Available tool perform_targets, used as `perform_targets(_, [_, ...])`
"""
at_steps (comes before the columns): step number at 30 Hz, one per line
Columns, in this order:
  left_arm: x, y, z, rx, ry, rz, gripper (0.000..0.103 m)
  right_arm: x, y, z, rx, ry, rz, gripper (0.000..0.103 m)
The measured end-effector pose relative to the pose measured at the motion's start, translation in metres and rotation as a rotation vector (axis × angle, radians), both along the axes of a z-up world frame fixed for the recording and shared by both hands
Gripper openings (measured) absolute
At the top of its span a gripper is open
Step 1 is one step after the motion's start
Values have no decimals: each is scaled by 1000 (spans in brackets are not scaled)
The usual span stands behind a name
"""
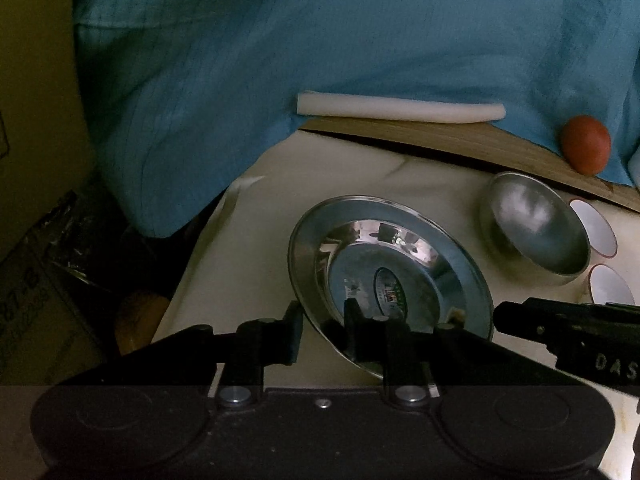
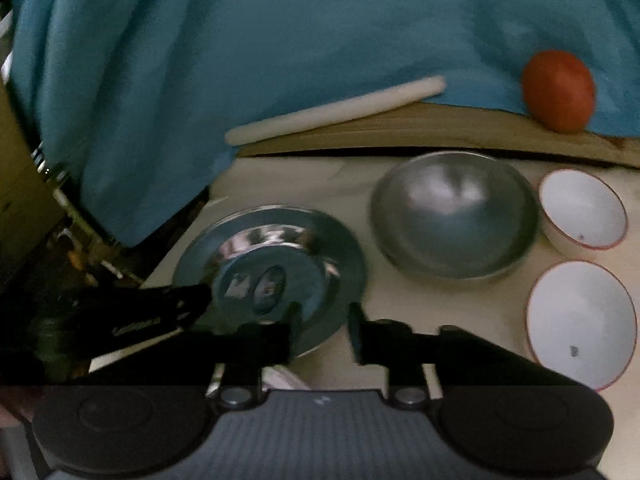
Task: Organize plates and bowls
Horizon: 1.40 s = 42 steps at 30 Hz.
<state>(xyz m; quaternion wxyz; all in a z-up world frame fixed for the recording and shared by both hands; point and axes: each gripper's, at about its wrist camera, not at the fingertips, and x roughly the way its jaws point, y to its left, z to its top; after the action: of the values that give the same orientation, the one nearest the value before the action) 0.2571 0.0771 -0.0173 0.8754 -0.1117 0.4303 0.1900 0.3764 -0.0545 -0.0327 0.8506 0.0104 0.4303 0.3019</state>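
Observation:
A shiny steel plate [image 1: 400, 264] with a sticker in its middle is tilted up off the cream table [image 1: 248, 272]. My left gripper [image 1: 324, 330] is shut on its near rim. A finger [image 1: 520, 320] of my right gripper reaches the plate's right edge. In the right wrist view the plate [image 2: 280, 264] has its near rim between the fingers of my right gripper [image 2: 323, 334], which is open, the right pad standing clear of the metal. The left gripper's finger [image 2: 160, 316] is at the plate's left rim. A steel bowl [image 2: 452, 220] and two white red-rimmed bowls [image 2: 582, 208] [image 2: 580, 320] stand to the right.
A blue cloth [image 1: 280, 60] hangs behind the table, with a white rod [image 1: 400, 110] and a round orange-red fruit [image 1: 586, 144] on a brown ledge. Cardboard boxes [image 1: 32, 80] stand at the left beyond the table edge.

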Motion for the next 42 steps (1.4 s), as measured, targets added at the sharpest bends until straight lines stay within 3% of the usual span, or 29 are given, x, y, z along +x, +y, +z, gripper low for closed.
perform_targets(6, [0, 0, -1, -3, 10, 2, 25, 21, -6, -20, 31, 91, -11, 33])
perform_targets(8, [0, 1, -1, -4, 10, 1, 25, 24, -6, -26, 35, 117, -16, 22])
perform_targets(10, [0, 1, -1, -1, 8, -3, 25, 27, -6, -30, 45, 132, -22, 20])
perform_targets(32, [-28, -11, 26, 42, -105, -22, 25, -3, -18, -1, 87, 20, -7, 17])
perform_targets(42, [-51, -29, 26, 36, -111, -5, 25, -21, -34, 3, 97, 15, 14, 17])
